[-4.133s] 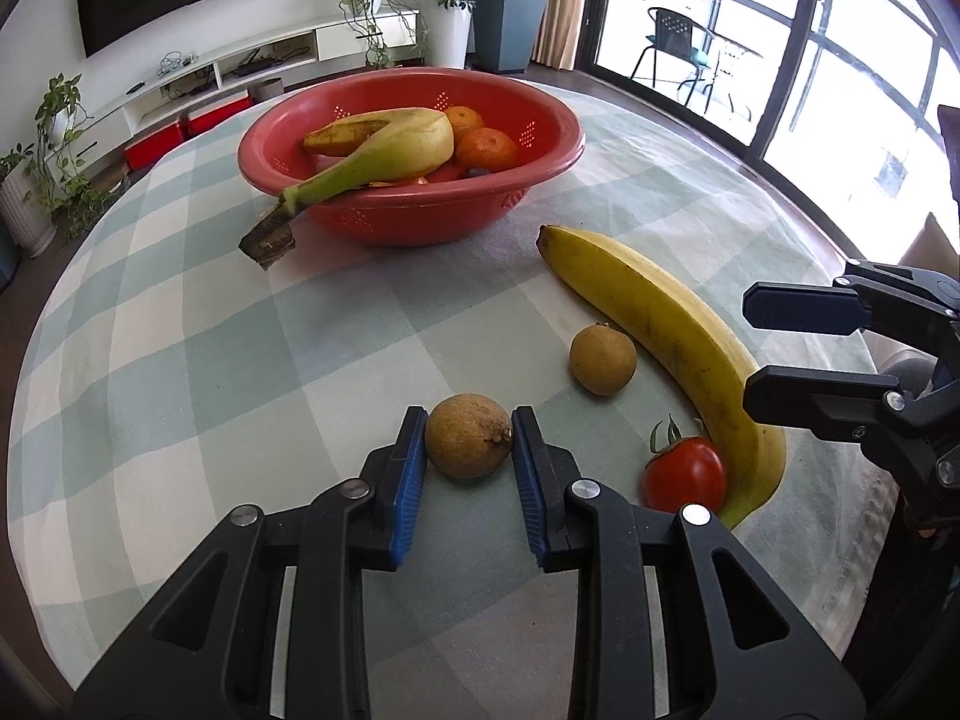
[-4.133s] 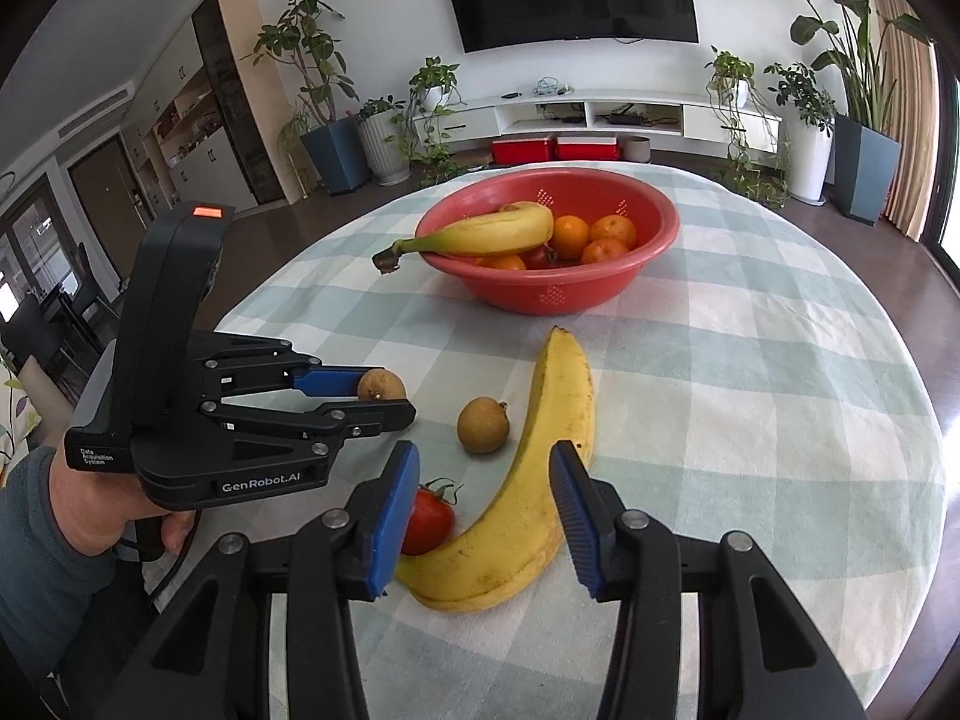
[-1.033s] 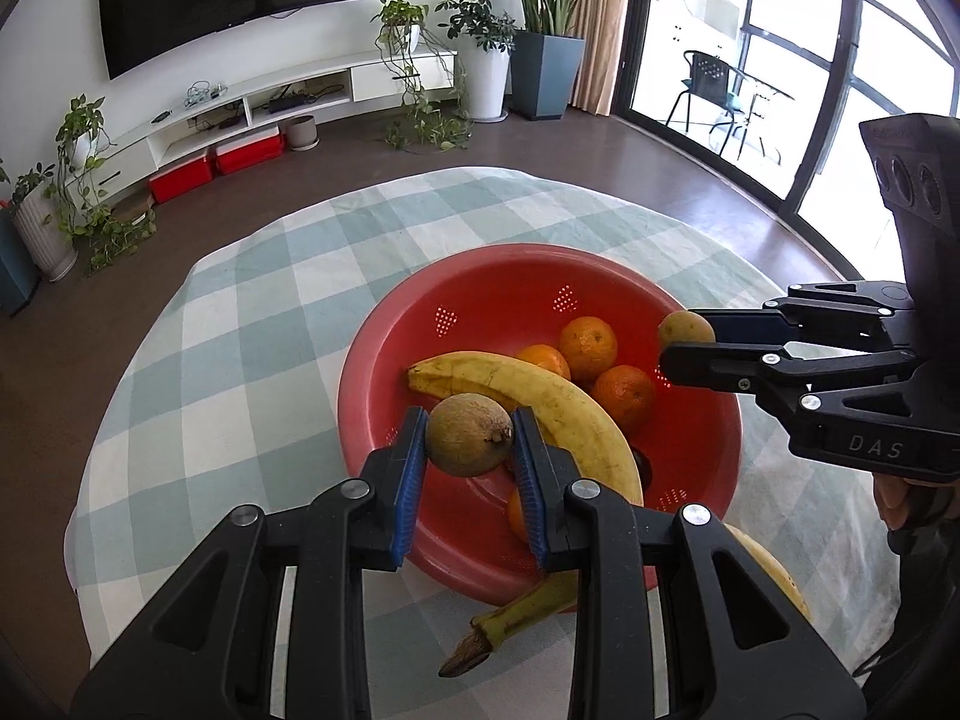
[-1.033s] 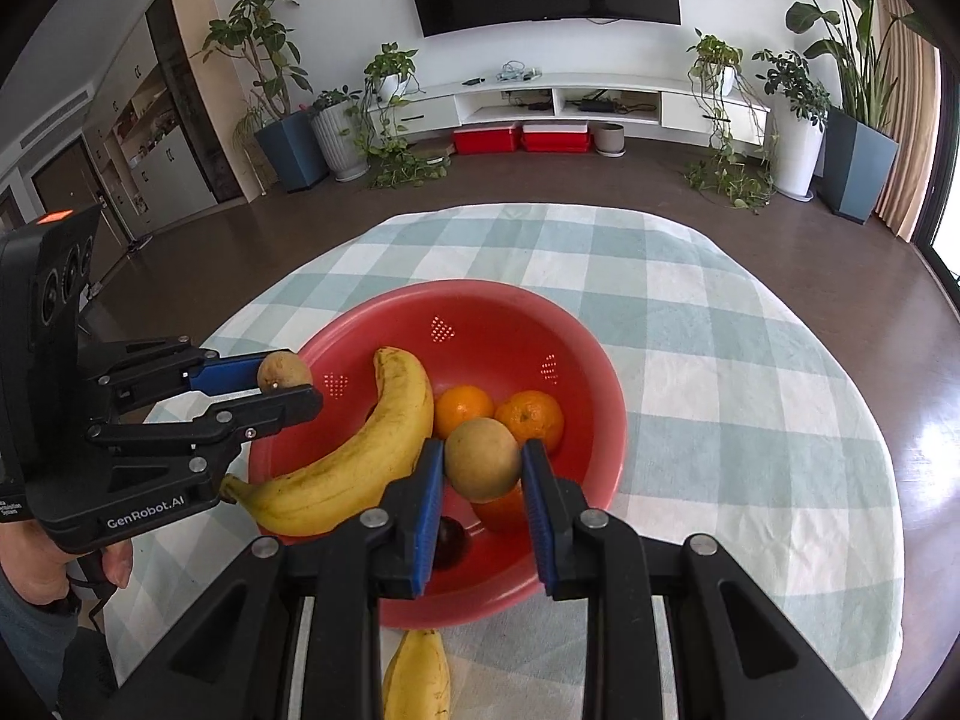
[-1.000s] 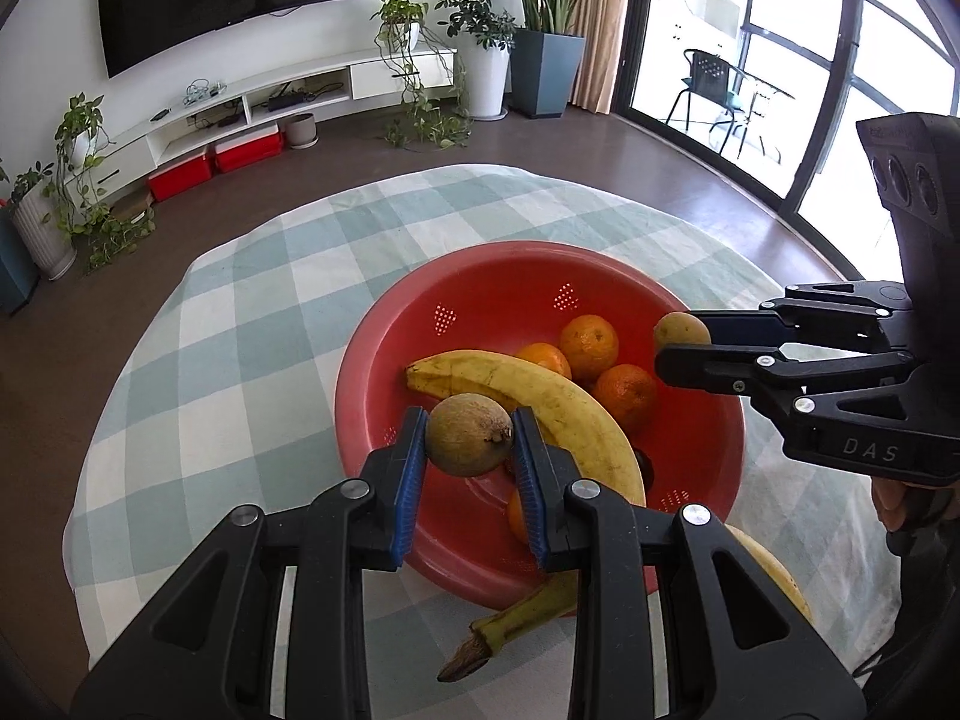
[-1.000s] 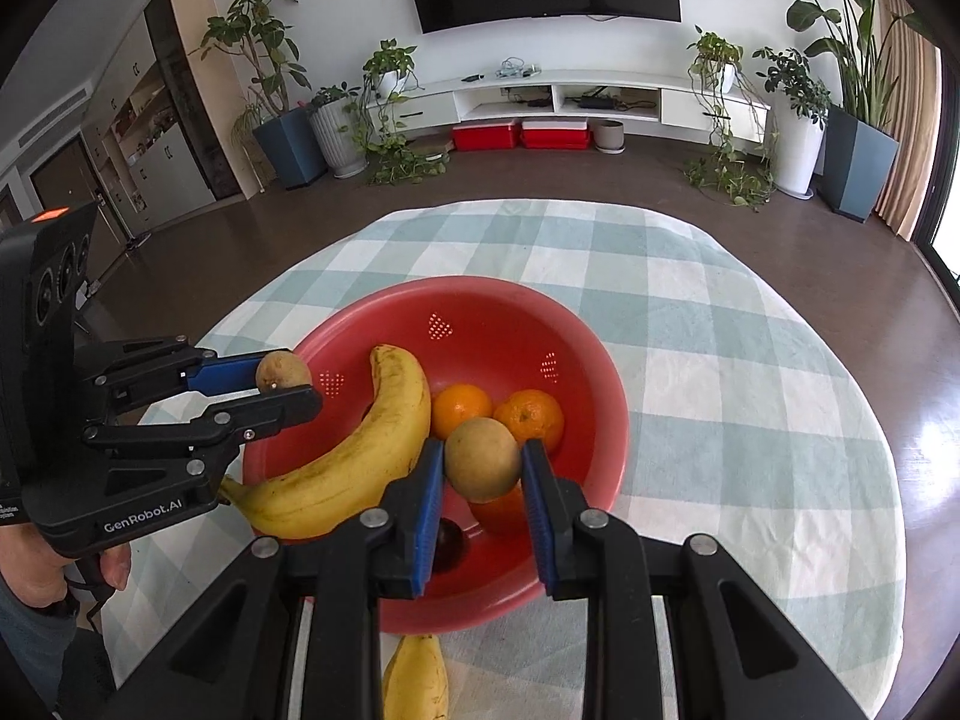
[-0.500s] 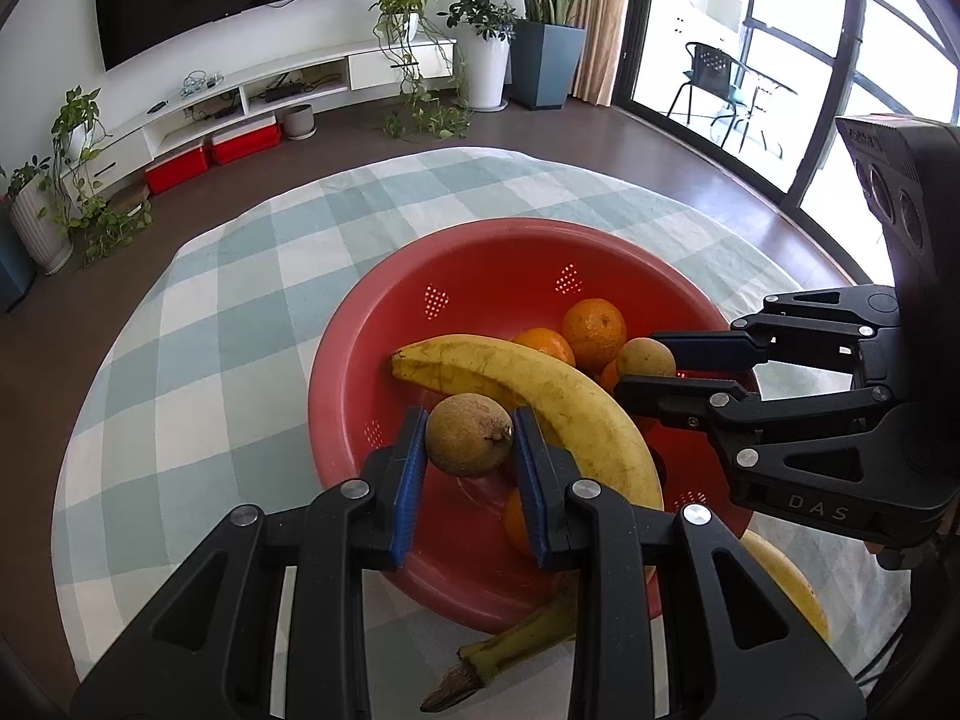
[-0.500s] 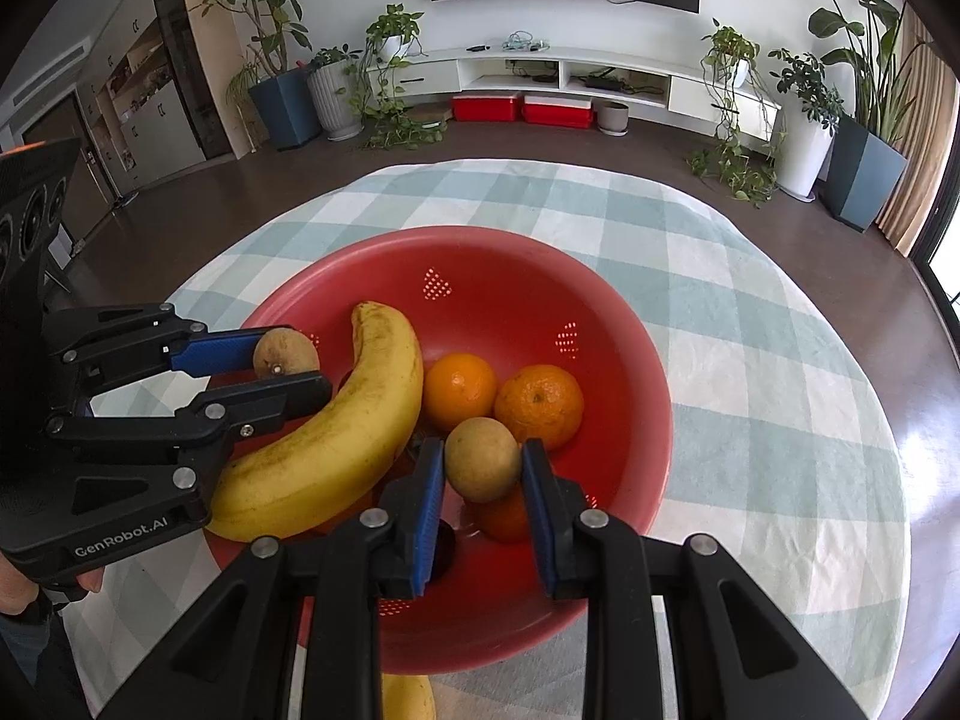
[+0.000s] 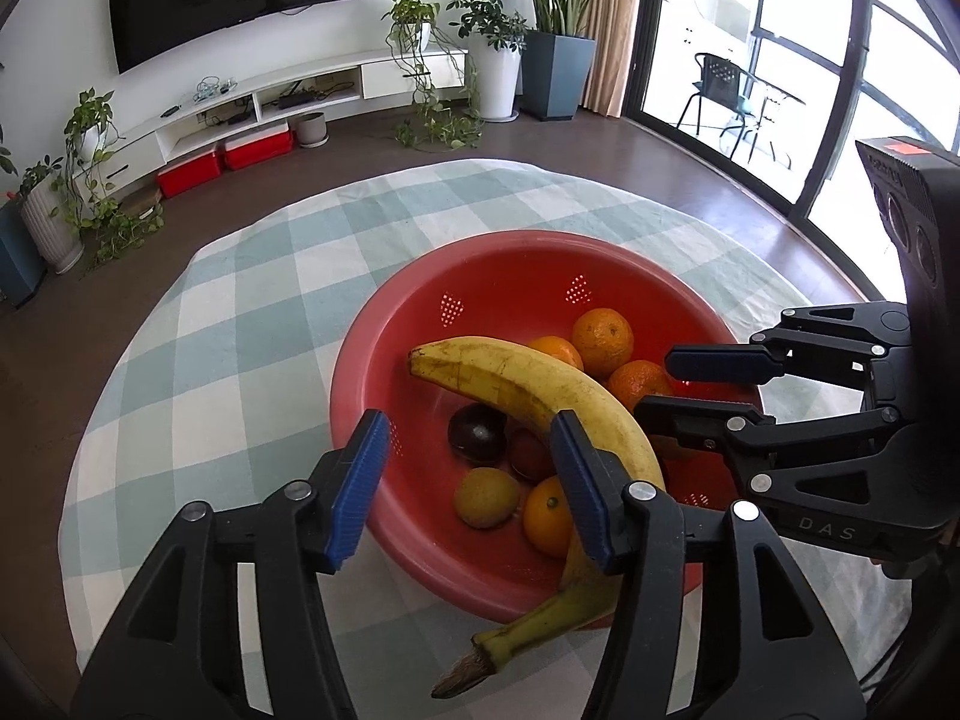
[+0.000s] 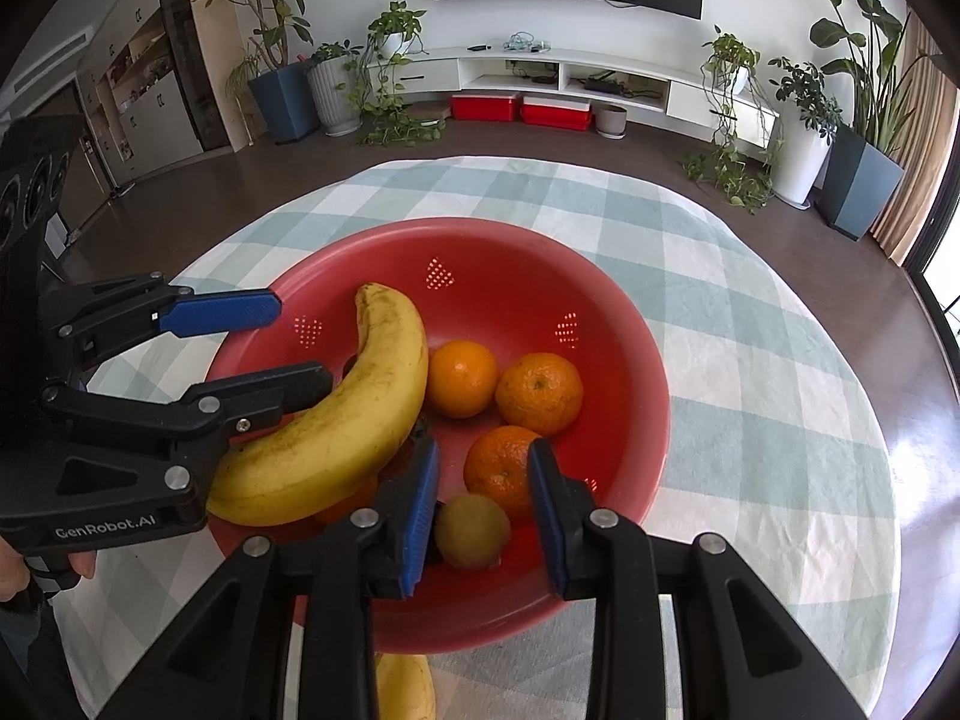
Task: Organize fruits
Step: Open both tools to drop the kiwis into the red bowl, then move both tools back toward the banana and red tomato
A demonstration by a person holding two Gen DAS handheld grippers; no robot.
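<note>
A red bowl (image 9: pixel 510 282) (image 10: pixel 510 264) on the checked tablecloth holds a long banana (image 9: pixel 528 384) (image 10: pixel 360 414), several oranges (image 9: pixel 602 341) (image 10: pixel 539 393) and a dark fruit (image 9: pixel 477 432). My left gripper (image 9: pixel 468 480) (image 10: pixel 264 342) hangs over the bowl's near side with its jaws opening. A brown round fruit (image 9: pixel 486 497) lies loose in the bowl below them. My right gripper (image 10: pixel 483 501) (image 9: pixel 702 384) is opening too. A second brown fruit (image 10: pixel 472 531) rests on the bowl's bottom between its fingers, with a gap at the right pad.
Another banana (image 10: pixel 405 690) lies on the tablecloth (image 9: pixel 240 360) just outside the bowl's near rim. The bowl banana's stem (image 9: pixel 474 660) sticks out over the rim. The round table's edge drops to a dark floor with plants and a low TV shelf beyond.
Both grippers carried brown fruits over the bowl and held them shut half a second ago. Now both have let go, the left spreading wide, and each fruit has dropped into the bowl.
</note>
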